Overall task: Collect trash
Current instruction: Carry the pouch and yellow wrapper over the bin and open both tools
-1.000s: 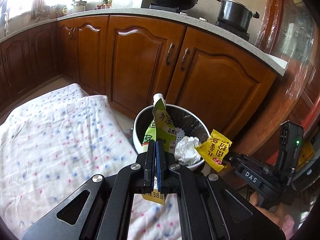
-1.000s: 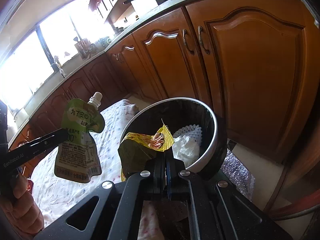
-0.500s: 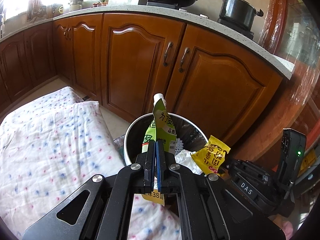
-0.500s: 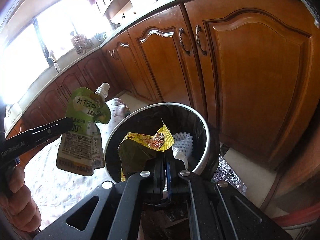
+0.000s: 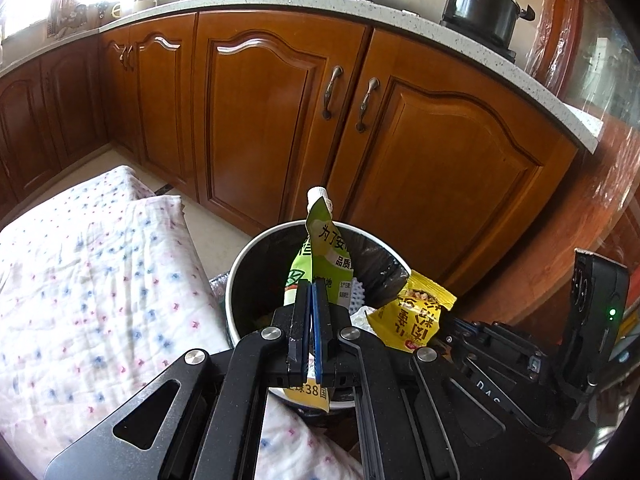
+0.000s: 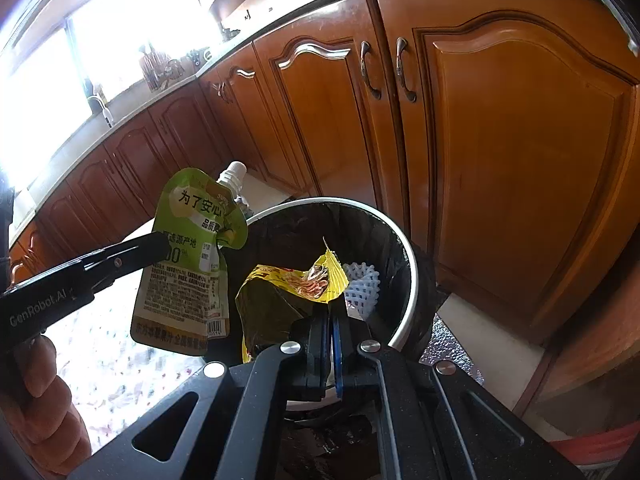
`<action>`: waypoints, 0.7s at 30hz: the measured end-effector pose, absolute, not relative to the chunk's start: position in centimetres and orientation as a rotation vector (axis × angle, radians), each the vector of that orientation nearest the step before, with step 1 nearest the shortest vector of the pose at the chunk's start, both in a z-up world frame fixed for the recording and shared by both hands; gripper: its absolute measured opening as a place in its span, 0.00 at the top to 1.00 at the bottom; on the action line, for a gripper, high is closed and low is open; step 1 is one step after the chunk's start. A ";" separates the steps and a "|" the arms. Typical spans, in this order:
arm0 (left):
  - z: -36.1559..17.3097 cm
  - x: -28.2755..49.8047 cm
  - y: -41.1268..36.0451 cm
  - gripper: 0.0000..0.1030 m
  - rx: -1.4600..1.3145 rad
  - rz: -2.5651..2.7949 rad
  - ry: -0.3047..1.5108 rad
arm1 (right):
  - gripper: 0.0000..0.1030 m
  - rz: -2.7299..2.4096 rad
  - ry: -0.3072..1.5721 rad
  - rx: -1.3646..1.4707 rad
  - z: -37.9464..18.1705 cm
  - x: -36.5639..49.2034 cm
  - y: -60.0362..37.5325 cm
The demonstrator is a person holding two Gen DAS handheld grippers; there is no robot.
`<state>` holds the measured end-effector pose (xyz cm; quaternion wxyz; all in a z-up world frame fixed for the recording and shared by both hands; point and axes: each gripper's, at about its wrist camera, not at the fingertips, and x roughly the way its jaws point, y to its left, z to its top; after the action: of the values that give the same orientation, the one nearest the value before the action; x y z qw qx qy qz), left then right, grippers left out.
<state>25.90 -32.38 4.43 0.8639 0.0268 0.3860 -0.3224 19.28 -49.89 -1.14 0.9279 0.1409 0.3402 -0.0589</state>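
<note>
My left gripper (image 5: 311,286) is shut on a green spouted drink pouch (image 5: 320,248) and holds it upright over the near rim of a round white trash bin (image 5: 236,276) lined with a black bag. My right gripper (image 6: 330,312) is shut on a yellow snack wrapper (image 6: 280,292) and holds it over the bin (image 6: 404,320). The wrapper (image 5: 412,312) shows at the bin's right edge in the left wrist view. The pouch (image 6: 188,264) and the left gripper (image 6: 160,246) show left of the bin in the right wrist view. White foam netting (image 6: 362,284) lies inside the bin.
Wooden kitchen cabinets (image 5: 260,120) stand close behind the bin under a speckled counter (image 5: 400,12) with a wok and a pot (image 5: 480,8). A dotted white blanket (image 5: 92,280) covers the floor left of the bin. Silver foil (image 6: 452,344) lies right of the bin.
Both grippers have moved forward and closer to the bin with their items held. The pouch and wrapper now hang further over the bin's opening.
</note>
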 end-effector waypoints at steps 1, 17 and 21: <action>4.3 26.0 -32.5 1.00 0.057 -0.675 0.813 | 0.98 -0.121 0.703 0.286 -1.2 19.4 -49.9; 2.5 27.0 -33.3 0.99 0.072 -0.653 0.853 | 0.91 -0.115 0.765 0.285 -2.5 21.3 -50.0; 2.3 27.2 -33.2 0.97 0.054 -0.665 0.877 | 0.65 -0.109 0.760 0.303 -2.3 21.1 -50.4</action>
<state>27.16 -33.19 2.33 0.8519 0.0255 0.4168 -0.3161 21.10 -50.37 -2.34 0.9160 0.1472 0.3693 -0.0532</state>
